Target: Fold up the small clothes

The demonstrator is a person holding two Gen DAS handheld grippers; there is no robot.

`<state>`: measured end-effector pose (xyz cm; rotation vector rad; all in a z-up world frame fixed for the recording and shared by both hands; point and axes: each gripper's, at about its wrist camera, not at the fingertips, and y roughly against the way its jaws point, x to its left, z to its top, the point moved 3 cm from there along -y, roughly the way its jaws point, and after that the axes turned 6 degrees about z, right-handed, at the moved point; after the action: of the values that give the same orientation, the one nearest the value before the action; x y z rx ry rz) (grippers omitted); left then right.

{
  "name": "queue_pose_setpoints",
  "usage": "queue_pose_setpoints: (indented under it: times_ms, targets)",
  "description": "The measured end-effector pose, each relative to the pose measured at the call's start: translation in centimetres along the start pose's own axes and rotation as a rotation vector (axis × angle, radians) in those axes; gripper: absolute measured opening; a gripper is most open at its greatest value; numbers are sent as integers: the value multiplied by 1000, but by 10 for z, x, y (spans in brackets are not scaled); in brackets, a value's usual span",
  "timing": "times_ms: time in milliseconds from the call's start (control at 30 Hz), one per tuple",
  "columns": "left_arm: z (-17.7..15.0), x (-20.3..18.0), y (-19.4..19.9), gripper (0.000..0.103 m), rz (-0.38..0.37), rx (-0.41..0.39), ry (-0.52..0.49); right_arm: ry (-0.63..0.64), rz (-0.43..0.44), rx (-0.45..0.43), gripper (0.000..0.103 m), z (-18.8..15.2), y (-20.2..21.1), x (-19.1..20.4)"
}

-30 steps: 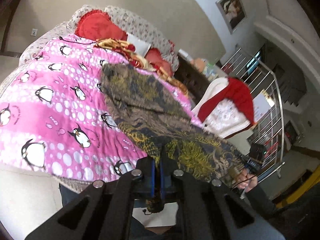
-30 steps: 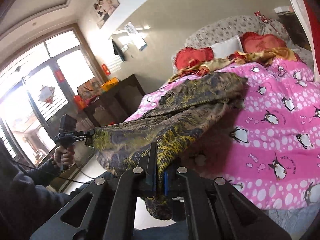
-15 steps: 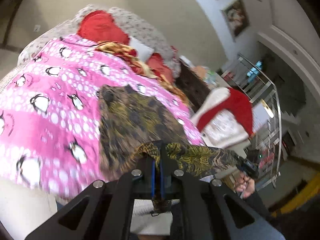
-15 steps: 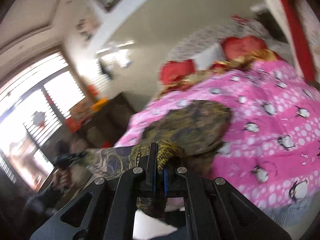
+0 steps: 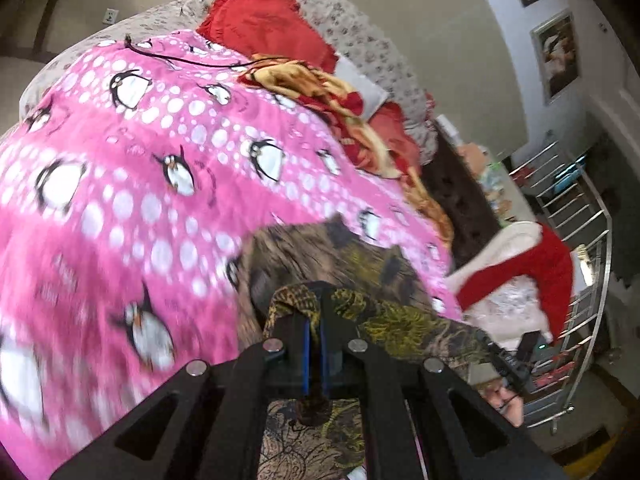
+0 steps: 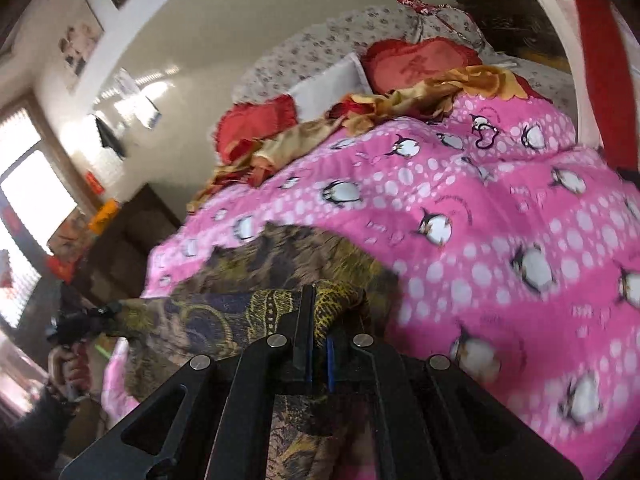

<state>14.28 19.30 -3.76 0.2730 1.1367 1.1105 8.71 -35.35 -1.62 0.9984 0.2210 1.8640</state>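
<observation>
The dark cloth (image 5: 372,268) w/ yellow and brown patterns lies at the near edge of the bed, on top of the pink penguin blanket (image 5: 160,168). Part of it lies flat on the blanket, and its near edge is lifted up and stretched tight between the 2 grippers.

The left gripper (image 5: 315,312) has its fingers clamped together on one corner of the cloth; the cloth bunches over the tips and hangs down below them. The right gripper (image 6: 316,308) has its fingers clamped on the other corner the same way. In the left view the right gripper shows far off at the right end of the stretched edge, w/ a hand (image 5: 506,400) under it. In the right view the left gripper shows at the left end, held by a hand (image 6: 68,368) in a dark sleeve.

Further back on the bed, at the far end of the blanket, lies a crumpled red and gold cloth (image 6: 400,104). Behind that are red pillows (image 5: 260,24) and a white pillow (image 6: 328,84) against a flowery headboard (image 6: 320,40). A dark wood cabinet (image 6: 132,232) stands beside the bed. Framed pics (image 5: 558,52) hang on the wall.
</observation>
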Motion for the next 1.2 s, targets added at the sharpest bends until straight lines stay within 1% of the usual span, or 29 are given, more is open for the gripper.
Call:
queue_pose_setpoints:
  times_ms: [133, 233, 367, 433, 500, 567, 600, 633, 667, 700, 733, 767, 800, 833, 867, 900, 933, 1000, 1033, 1067, 1100, 1133, 1167, 1200]
  targets:
    - [21, 7, -36, 3, 67, 37, -19, 25, -59, 49, 4, 20, -38, -9]
    - [31, 11, -56, 3, 105, 54, -40, 53, -103, 91, 4, 29, -65, -16]
    - [33, 17, -76, 4, 155, 94, -66, 78, -131, 142, 4, 31, -90, -24]
    - [33, 20, -85, 6, 185, 118, -74, 82, -134, 176, 5, 29, -102, -26]
    - [33, 22, -88, 8, 186, 137, -67, 46, -125, 220, 5, 26, -110, -32]
    - [33, 21, -82, 12, 192, 140, -82, -1, -97, 223, 9, 26, -106, -35]
    - [32, 19, -76, 26, 212, 131, -102, -26, -79, 218, 9, 26, -100, -35]
    - [32, 18, -66, 39, 266, 105, -140, -49, -65, 207, 11, 27, -91, -35]
    - [31, 17, -60, 61, 289, 87, -159, -64, -45, 188, 13, 27, -78, -34]
    - [29, 16, -49, 62, 307, 61, -184, -72, -34, 172, 15, 26, -66, -31]
    - [24, 13, -34, 59, 324, 28, -198, -74, -28, 156, 16, 25, -55, -28]
    - [19, 10, -22, 57, 324, 2, -199, -69, -32, 145, 16, 21, -42, -24]
    - [5, 0, -5, 52, 299, -26, -209, -53, -62, 142, 16, 15, -29, -17]
    - [-8, -9, 4, 45, 276, -41, -224, -23, -99, 136, 16, 10, -20, -8]
    - [-28, -23, 14, 39, 257, -51, -255, 39, -120, 122, 16, -1, -8, 10]
    - [-42, -31, 19, 26, 255, -61, -271, 69, -110, 118, 16, -8, -6, 25]
    - [-69, -47, 24, 19, 250, -74, -302, 99, -91, 113, 16, -20, -2, 44]
    - [-100, -63, 20, 12, 258, -82, -337, 153, -55, 109, 16, -49, -4, 85]
    - [-119, -65, 13, 12, 290, -88, -354, 166, -44, 113, 16, -63, -8, 100]
    - [-124, -65, 6, 12, 303, -81, -345, 169, -30, 120, 16, -73, -14, 109]
    - [-131, -58, -5, 10, 307, -52, -312, 164, -9, 139, 16, -86, -24, 118]
    - [-135, -48, -15, 8, 332, -35, -283, 161, -3, 161, 16, -98, -35, 124]
    - [-137, -39, -22, 2, 356, -32, -267, 173, -15, 189, 14, -108, -48, 128]
    - [-137, -25, -25, 2, 321, -27, -221, 181, -37, 223, 12, -116, -58, 127]
